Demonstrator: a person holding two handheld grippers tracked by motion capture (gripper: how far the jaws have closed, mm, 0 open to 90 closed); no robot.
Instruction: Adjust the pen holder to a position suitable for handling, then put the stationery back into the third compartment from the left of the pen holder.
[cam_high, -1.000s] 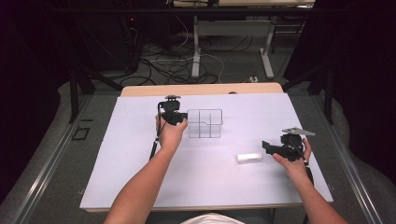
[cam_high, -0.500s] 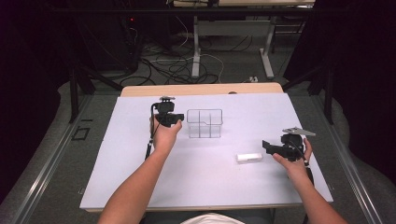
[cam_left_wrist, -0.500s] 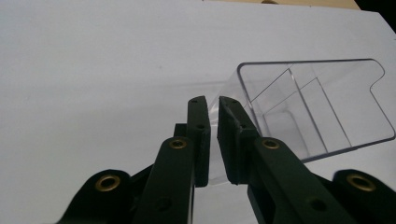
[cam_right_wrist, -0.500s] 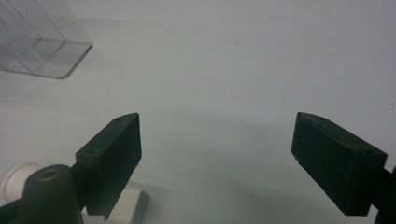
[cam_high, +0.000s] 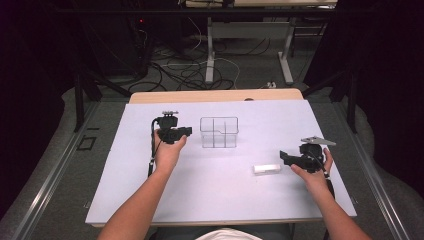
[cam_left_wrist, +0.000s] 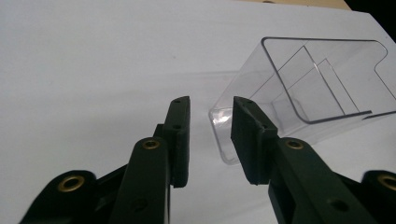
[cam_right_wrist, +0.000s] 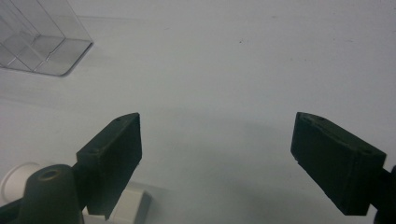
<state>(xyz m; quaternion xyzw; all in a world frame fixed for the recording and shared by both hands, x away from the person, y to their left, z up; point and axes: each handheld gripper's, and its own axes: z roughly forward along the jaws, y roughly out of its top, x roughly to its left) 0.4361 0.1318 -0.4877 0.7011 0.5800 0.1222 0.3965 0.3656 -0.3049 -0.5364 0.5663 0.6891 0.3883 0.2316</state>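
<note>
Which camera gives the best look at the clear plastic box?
The left gripper view: the clear plastic box is close up, showing its rim, cut-out wall and inner dividers. The high view shows it whole but small, with its dividers faint. The right gripper view catches one corner at the upper left.

Left claw (cam_left_wrist: 211, 135) just been opening, nothing between jaws, clear plastic box (cam_left_wrist: 308, 98) beyond, white tabletop (cam_left_wrist: 93, 65)

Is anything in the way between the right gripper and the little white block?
No. The right gripper sits open just beside the white block, with only bare white table between them. The clear box stands far off, near the left gripper.
</note>
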